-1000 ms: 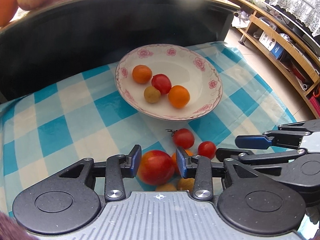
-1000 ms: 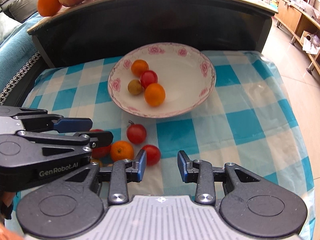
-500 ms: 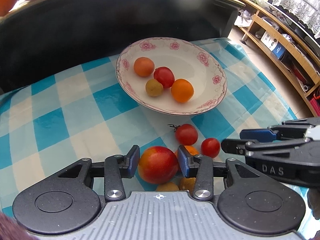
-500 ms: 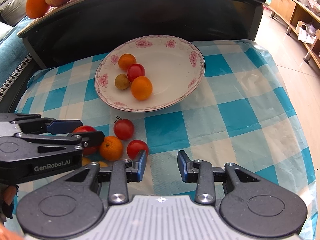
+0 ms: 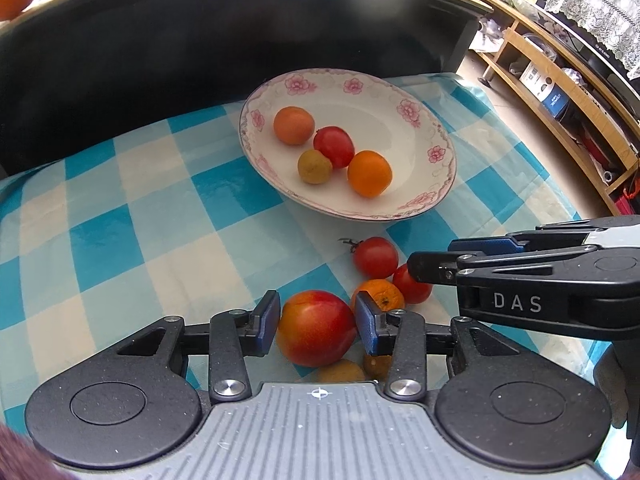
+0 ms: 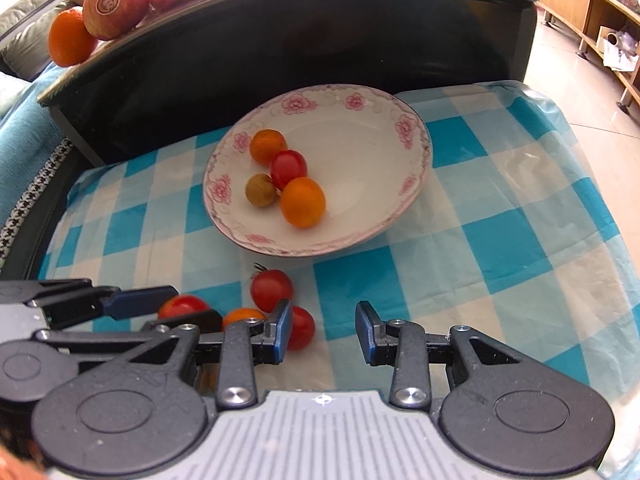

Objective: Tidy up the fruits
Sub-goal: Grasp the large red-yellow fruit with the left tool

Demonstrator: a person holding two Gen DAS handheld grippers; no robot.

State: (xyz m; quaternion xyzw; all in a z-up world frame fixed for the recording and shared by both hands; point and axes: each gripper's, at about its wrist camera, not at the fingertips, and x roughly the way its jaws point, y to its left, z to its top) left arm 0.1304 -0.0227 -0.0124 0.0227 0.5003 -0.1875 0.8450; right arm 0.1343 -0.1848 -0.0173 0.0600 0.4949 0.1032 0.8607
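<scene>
Here, left tool (image 5: pixel 317 322): fingers either side of a big red-orange fruit (image 5: pixel 316 333), pads touching or nearly so; a firm grip cannot be told. Right tool (image 6: pixel 323 332): fingers spread apart, holding nothing, its left pad just beside a small red tomato (image 6: pixel 300 327). Stemmed tomato (image 6: pixel 271 290) and small orange (image 5: pixel 380 294) lie loose on the checked cloth (image 5: pixel 120 240). Flowered plate (image 5: pixel 404 110) beyond holds four fruits.
</scene>
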